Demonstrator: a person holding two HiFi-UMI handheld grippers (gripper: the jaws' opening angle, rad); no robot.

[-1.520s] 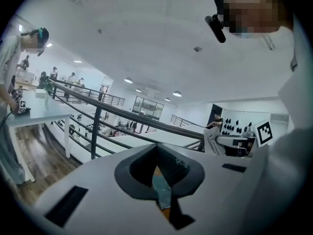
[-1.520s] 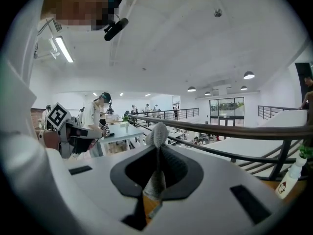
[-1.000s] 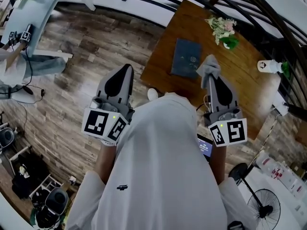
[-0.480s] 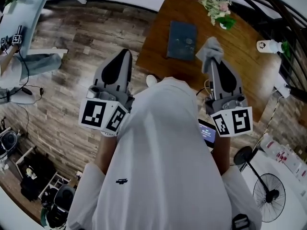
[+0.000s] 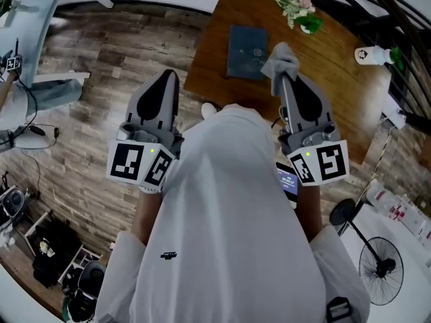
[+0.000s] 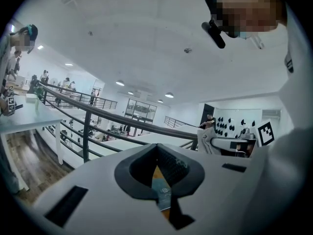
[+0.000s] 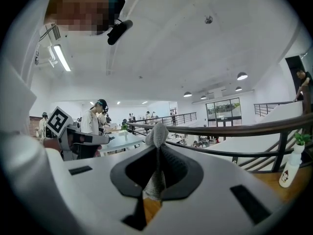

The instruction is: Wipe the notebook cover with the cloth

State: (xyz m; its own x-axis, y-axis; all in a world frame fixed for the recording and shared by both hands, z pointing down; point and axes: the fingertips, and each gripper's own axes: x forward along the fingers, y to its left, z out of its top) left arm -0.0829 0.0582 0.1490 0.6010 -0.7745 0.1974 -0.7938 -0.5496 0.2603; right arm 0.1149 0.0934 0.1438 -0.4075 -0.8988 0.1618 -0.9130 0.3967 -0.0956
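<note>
Wooden floor lies under the left gripper, which hangs to the left of the notebook and off the edge of the brown surface. Its fingers are pressed together with nothing between them; a sliver of the notebook shows through the gap below their tips in the left gripper view. The notebook is dark blue and lies flat and closed on the surface, its cover up with a small round emblem on it. Just right of the notebook is the right gripper, its fingers clamped on the grey cloth. The cloth bunches up past the fingertips and sits beside the notebook's right edge; whether it touches the cover cannot be told. Beyond the notebook, up and to its right, lies a spray of flowers. Further right of the notebook, well apart from it, stands a white bottle.
</note>
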